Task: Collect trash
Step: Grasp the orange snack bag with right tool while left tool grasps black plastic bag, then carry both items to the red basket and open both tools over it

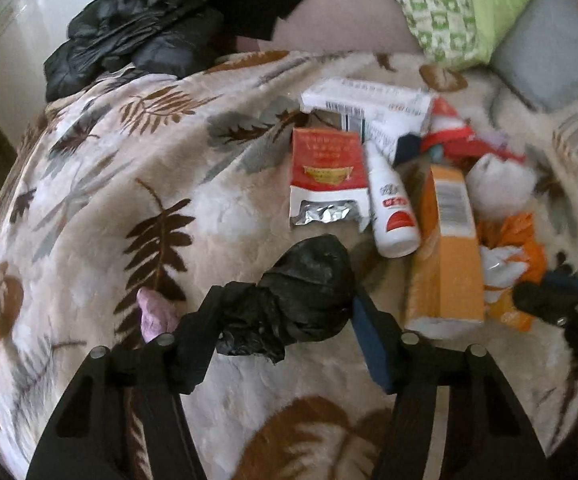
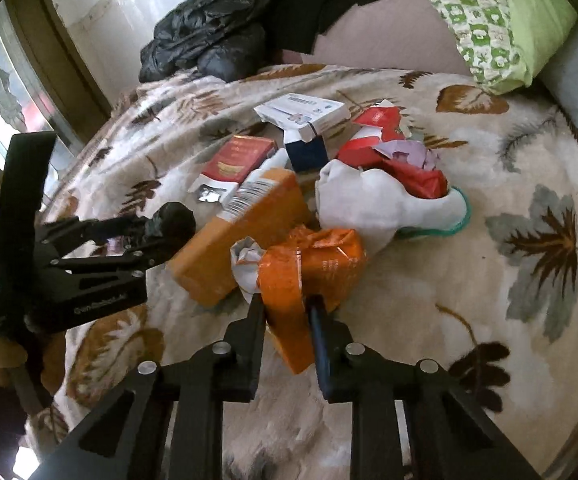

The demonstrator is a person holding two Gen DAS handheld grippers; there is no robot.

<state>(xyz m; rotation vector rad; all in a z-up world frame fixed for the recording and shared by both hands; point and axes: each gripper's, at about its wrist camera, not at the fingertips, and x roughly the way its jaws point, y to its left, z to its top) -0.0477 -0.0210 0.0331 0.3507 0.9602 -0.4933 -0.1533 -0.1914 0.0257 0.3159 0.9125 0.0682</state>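
A pile of trash lies on a leaf-patterned blanket (image 1: 129, 184). My left gripper (image 1: 289, 312) is shut on a crumpled black plastic wad (image 1: 309, 280), its pads pressing both sides; the right wrist view shows the same left gripper (image 2: 169, 224) from the side. My right gripper (image 2: 287, 316) is shut on a crumpled orange wrapper (image 2: 313, 260). In the left wrist view the right gripper (image 1: 537, 296) is a blur at the right edge, beside the orange wrapper (image 1: 521, 236). Just behind lie an orange box (image 2: 241, 232), a white spray bottle (image 1: 393, 208) and a red-and-white blister box (image 1: 325, 172).
Further back are white cartons (image 2: 305, 114), red torn wrappers (image 2: 381, 128) and a white crumpled cloth (image 2: 365, 200). A pink scrap (image 1: 153, 312) lies left of my left fingers. A black jacket (image 2: 217, 36) and a green pillow (image 2: 489, 28) sit at the bed's far end.
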